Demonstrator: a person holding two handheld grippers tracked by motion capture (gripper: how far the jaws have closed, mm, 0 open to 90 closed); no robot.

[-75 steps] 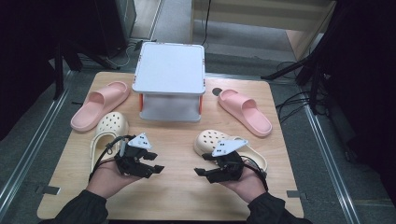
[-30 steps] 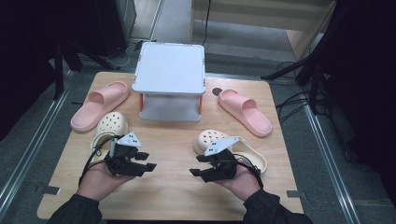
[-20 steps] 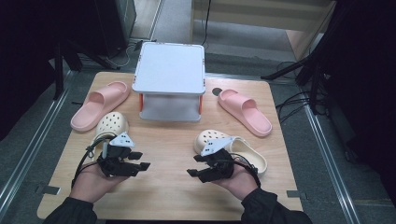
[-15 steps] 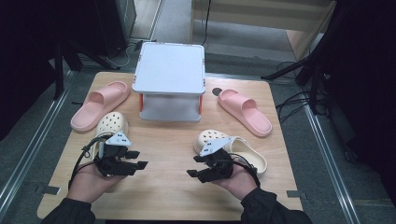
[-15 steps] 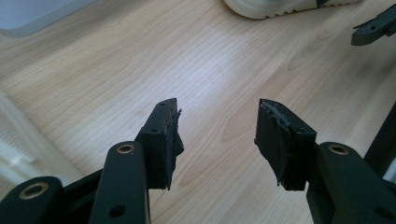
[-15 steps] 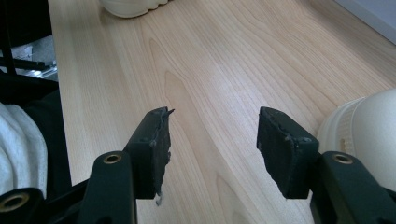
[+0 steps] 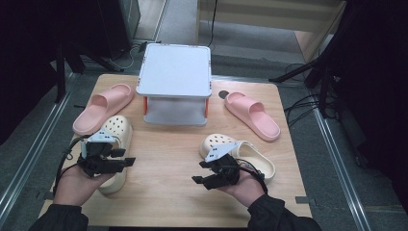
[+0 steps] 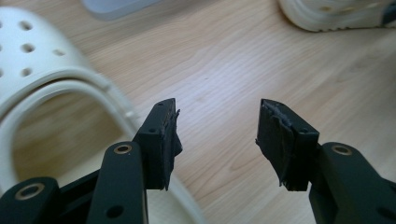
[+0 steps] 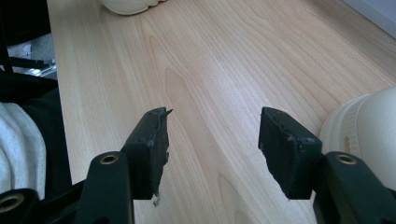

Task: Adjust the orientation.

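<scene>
Since earlier, left gripper has slid toward the table's left edge, jaws apart over the left cream clog; right gripper, just opening and empty, hovers beside the right cream clog

This looks like a lab or recording room rather than a home. A bare wooden counter stands on grey carpet, ahead of the fingers. Metal rails run along both its sides, black stands and loose cables crowd the floor, and dark equipment sits beyond.
</scene>
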